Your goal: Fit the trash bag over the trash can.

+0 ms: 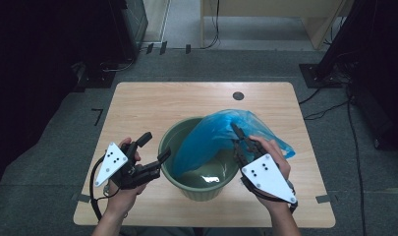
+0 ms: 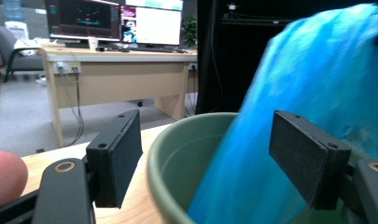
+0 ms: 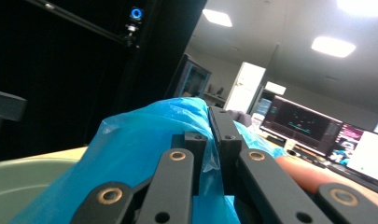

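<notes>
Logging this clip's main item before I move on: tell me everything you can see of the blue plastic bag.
The blue plastic bag is thin, translucent, crinkled film, loosely bunched. One end hangs down inside the green bucket, reaching toward its bottom; the rest rises over the bucket's right rim and drapes out onto the table. The right gripper is shut on the film near the top, as the right gripper view shows, with folds bulging either side of its jaws. The left gripper, open at the bucket's left rim, is not touching the bag.
</notes>
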